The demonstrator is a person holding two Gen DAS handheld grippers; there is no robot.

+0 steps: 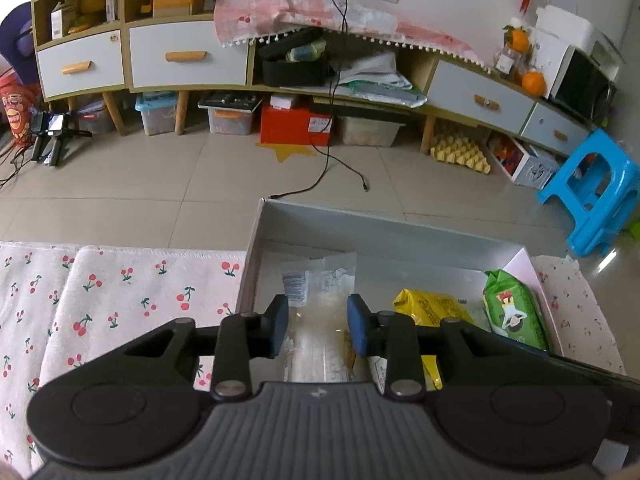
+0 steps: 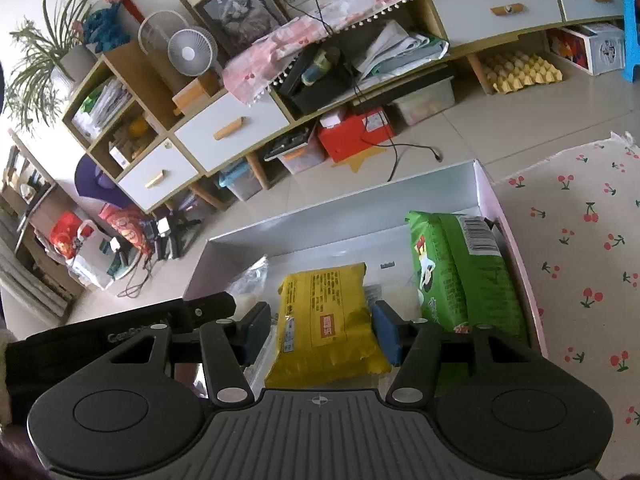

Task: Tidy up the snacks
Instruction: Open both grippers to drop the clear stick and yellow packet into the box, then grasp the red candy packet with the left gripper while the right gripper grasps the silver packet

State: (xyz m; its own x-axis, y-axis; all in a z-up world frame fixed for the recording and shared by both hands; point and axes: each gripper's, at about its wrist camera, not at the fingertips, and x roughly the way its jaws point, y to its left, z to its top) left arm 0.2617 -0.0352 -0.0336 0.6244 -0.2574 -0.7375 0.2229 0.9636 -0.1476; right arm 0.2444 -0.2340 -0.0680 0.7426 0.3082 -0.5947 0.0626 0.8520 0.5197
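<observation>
A shallow grey box (image 1: 360, 228) (image 2: 360, 216) sits on a cherry-print cloth (image 1: 120, 300). A clear packet (image 1: 320, 280), a yellow packet (image 1: 432, 308) (image 2: 324, 304) and a green packet (image 1: 512, 308) (image 2: 468, 264) lie in it. My left gripper (image 1: 318, 328) hangs over the box's left side, open, with the clear packet between its blue pads. My right gripper (image 2: 322, 330) straddles the yellow packet, open, with a thin gap at its left pad. The green packet leans against the box's right wall. The left gripper's black body (image 2: 120, 332) shows in the right wrist view.
Beyond the table's far edge is tiled floor with a loose black cable (image 1: 328, 168). A long low cabinet (image 1: 184, 56) lines the wall, with bins and a red box (image 1: 294, 122) under it. A blue stool (image 1: 592, 192) stands at the right.
</observation>
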